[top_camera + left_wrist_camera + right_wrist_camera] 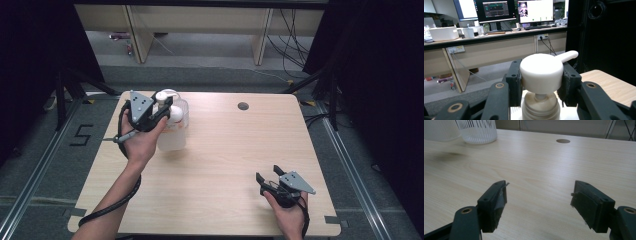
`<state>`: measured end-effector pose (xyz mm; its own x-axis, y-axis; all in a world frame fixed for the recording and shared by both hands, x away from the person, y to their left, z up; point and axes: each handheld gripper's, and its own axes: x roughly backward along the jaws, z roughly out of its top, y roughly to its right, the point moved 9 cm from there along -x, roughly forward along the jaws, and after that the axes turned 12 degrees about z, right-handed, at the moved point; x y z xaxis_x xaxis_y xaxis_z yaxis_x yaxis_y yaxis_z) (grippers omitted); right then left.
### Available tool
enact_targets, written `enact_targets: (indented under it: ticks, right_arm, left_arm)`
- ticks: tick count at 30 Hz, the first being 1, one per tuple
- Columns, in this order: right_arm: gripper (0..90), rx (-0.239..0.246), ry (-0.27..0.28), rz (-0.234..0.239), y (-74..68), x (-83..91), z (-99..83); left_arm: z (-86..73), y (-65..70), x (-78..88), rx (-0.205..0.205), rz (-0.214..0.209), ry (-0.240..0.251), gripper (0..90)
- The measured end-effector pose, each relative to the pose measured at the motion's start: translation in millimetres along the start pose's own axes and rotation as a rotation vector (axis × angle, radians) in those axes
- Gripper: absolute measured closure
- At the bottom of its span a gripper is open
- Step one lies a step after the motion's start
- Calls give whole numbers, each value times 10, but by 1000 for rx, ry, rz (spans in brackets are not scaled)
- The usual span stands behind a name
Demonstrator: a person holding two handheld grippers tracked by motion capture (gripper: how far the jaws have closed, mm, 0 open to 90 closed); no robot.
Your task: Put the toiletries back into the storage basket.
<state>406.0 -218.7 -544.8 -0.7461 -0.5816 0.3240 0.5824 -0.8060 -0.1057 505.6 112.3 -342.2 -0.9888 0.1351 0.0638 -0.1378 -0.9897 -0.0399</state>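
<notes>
Pump bottle (172, 127) standing upright near the far-left corner of the wooden surface (225, 165), with the left hand-held gripper (159, 114) closed around its white pump head (541, 73). In the left gripper view the two black jaws stand one on each side of the round head, their pads pressed against its sides, while the spout (567, 56) points away beyond the right-hand jaw. The bottle's long axis is vertical; the left hand-held gripper reaches it level from the person's side, so the grip lies across that axis, above the neck collar (541, 106).

The right hand-held gripper (268, 176) rests near the front-right corner of the surface, well apart from the bottle. Its jaws are spread wide with nothing between them, and bare wood shows through the gap in the right gripper view. From there the bottle lies forward and to the left, across most of the surface.

The left hand is thus the only one at the bottle. Any turning or pressing of the pump head would probably call for the right hand to cross over and steady the clear body.
</notes>
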Motion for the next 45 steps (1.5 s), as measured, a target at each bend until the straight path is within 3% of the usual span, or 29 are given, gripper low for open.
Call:
enact_targets:
  ticks: [21,45]
  right_arm:
    - [280,23,-7,-9,19,2,0]
    - [280,13,-1,-1,7,-10,1]
  left_arm:
    - [68,-105,-108,7,15,-1,589]
    - [197,-203,-238,8,34,11,589]
